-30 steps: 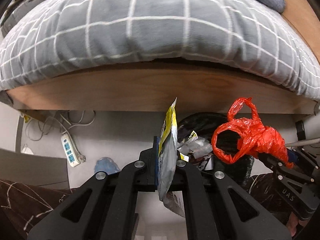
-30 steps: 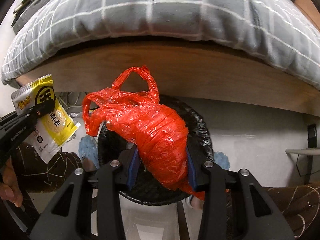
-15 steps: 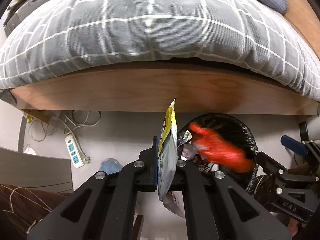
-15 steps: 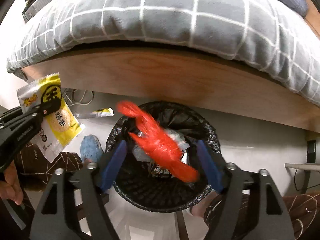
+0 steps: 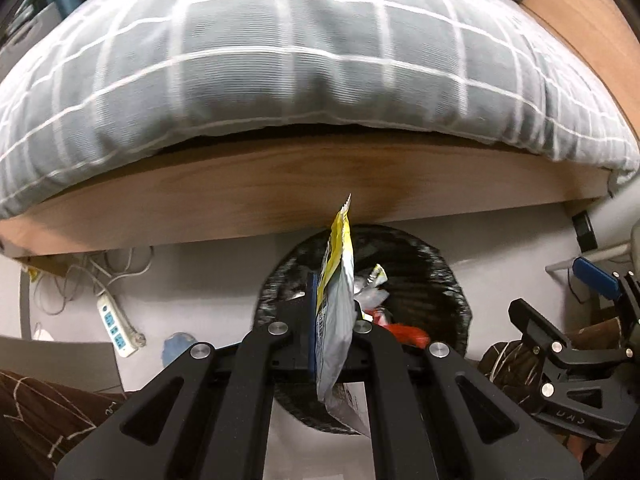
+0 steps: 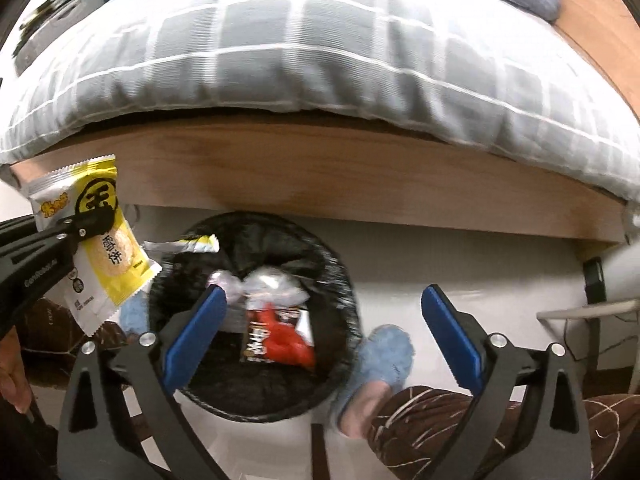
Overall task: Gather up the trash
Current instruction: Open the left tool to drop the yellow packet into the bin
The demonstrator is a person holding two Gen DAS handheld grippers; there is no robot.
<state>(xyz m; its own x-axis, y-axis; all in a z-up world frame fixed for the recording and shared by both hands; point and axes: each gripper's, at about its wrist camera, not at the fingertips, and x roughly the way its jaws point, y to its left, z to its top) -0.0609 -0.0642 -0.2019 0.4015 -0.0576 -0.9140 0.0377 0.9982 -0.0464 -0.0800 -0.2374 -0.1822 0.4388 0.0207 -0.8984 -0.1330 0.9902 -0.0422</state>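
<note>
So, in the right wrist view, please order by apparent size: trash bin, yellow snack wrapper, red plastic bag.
1. trash bin
2. yellow snack wrapper, though nearness to the camera may enlarge it
3. red plastic bag

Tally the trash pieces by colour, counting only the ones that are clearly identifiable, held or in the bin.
Yellow and white snack wrapper, held in the left gripper: 1
Yellow and white wrapper at the far rim of the bin: 1
Red plastic bag in the bin: 1
Clear plastic bag in the bin: 1
Total: 4
</note>
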